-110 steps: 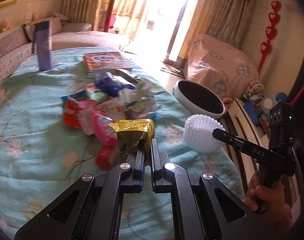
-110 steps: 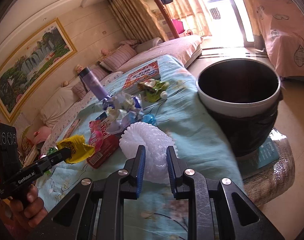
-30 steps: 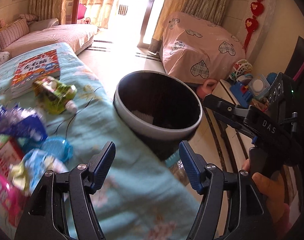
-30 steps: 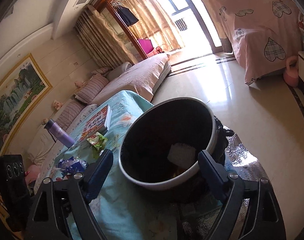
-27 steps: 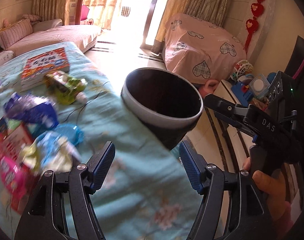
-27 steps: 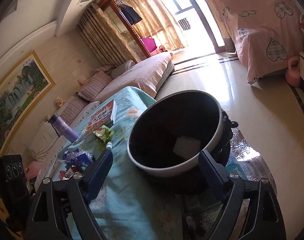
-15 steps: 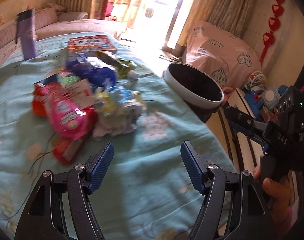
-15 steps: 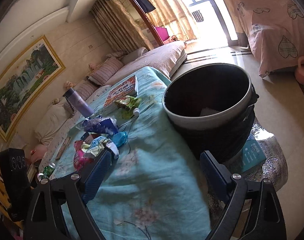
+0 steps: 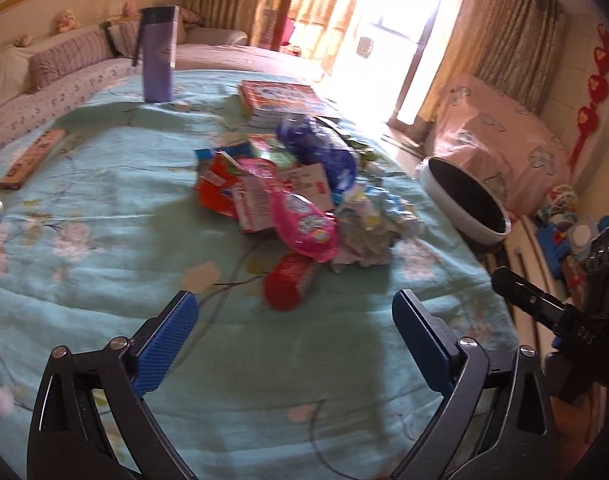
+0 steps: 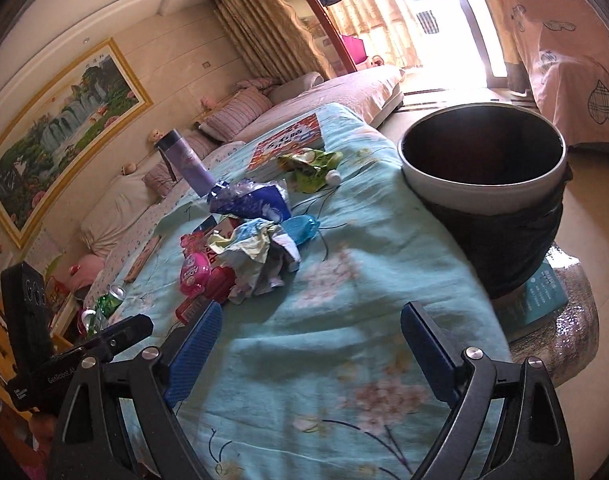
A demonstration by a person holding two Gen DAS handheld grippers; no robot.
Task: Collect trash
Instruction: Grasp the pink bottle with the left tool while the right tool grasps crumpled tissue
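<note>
My left claw (image 9: 292,340) was spreading wide with nothing between its pads, and my right claw (image 10: 308,352) stood wide and empty too, both over bare tablecloth (image 9: 104,208). I judged this the reach for the next piece. The wrapper pile (image 9: 296,204) lay just beyond the left claw, a red packet (image 9: 288,284) nearest, so closing on that seemed the call. The bin (image 10: 484,184) stood far right off the table's edge; I could not see its contents.
</note>
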